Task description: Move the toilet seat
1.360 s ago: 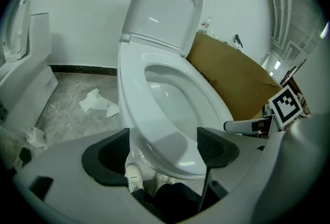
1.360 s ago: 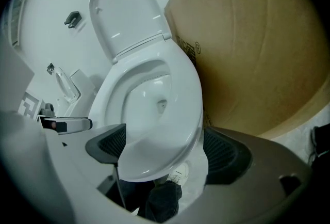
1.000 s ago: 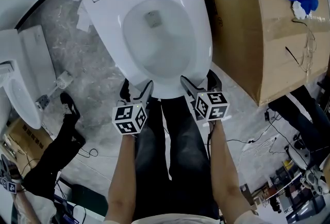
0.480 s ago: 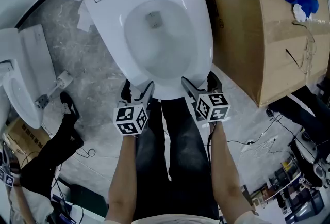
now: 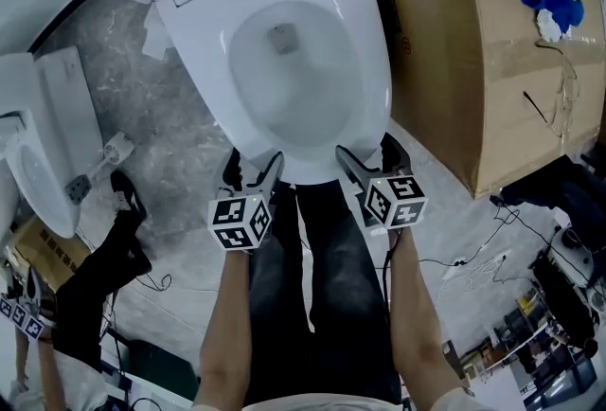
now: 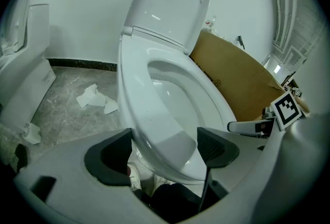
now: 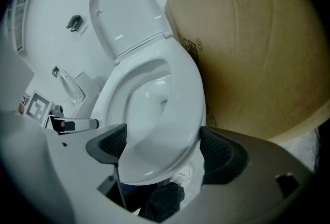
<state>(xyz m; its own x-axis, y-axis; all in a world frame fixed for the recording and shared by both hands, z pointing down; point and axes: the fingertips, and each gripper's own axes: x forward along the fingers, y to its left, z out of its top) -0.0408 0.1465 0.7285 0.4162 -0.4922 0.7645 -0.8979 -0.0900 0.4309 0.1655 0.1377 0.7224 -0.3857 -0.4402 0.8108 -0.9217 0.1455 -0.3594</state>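
The toilet seat point(image 5: 371, 54) lies flat on the bowl, and the lid point(image 6: 166, 3) stands upright behind it. A tall cardboard box point(image 5: 454, 40) stands just beside the toilet on its right, and crumpled paper point(image 6: 94, 97) lies on the marbled floor point(image 5: 166, 120) to its left.

The left gripper point(image 5: 254, 163) and the right gripper point(image 5: 367, 153) sit side by side at the front edge of the seat, the left one at the front-left curve and the right one at the front-right. Each has its jaws spread wide, with the front rim of the seat between them. I cannot tell whether any pad touches the rim. The person's dark trousers point(image 5: 312, 286) fill the space below the grippers.
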